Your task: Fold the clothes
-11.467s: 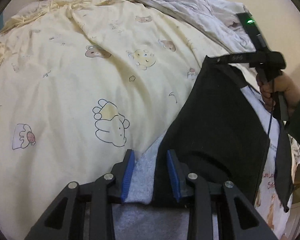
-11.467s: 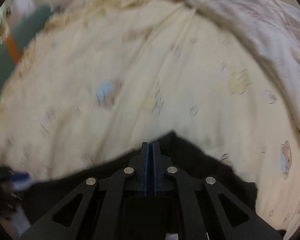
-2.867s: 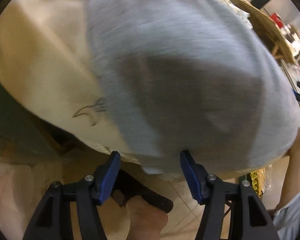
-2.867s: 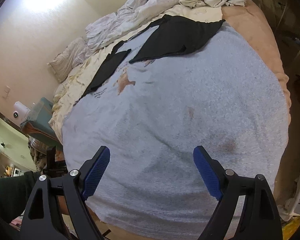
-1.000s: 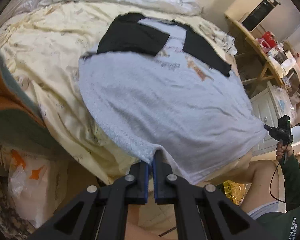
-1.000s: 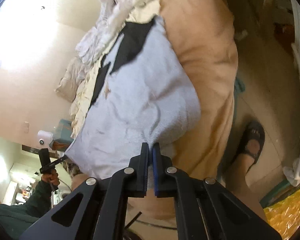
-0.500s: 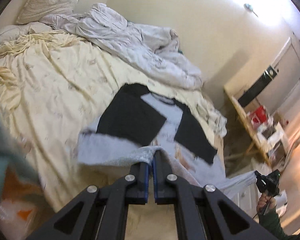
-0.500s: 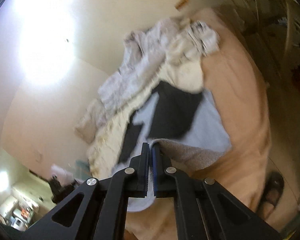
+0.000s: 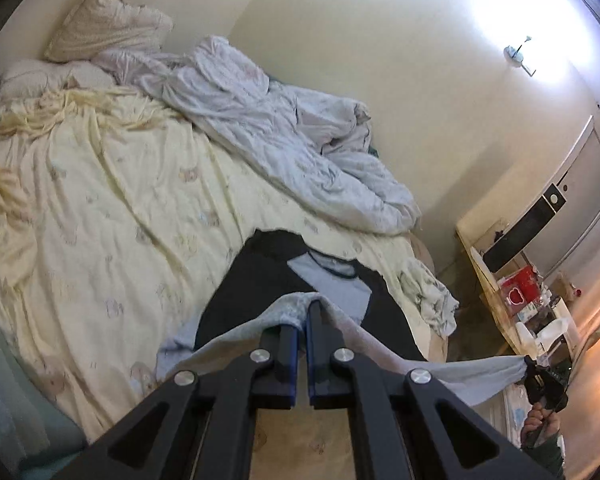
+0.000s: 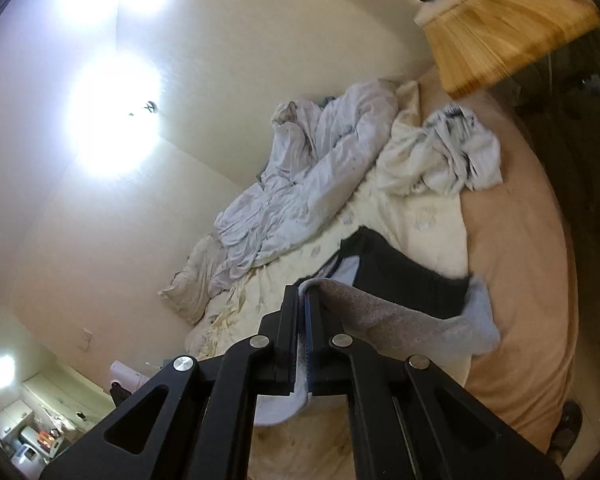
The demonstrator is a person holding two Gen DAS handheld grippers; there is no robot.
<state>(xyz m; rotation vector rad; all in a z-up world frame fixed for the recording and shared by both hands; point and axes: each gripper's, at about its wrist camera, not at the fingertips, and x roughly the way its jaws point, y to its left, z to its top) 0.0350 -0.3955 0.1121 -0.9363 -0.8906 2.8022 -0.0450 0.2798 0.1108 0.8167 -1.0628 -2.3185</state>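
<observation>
Shirt hem (image 9: 256, 322) lifted off bed (image 9: 100, 216); both hand-held grippers pinching it.

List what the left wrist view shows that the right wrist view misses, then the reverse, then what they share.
Left wrist only: the right claw across the hem, pinching the shirt's far corner, and a cluttered side table.
Right wrist only: a wooden tabletop overhead and a crumpled white garment.
Both: the grey shirt with black sleeves, its hem lifted, the white duvet and the yellow sheet.
</observation>
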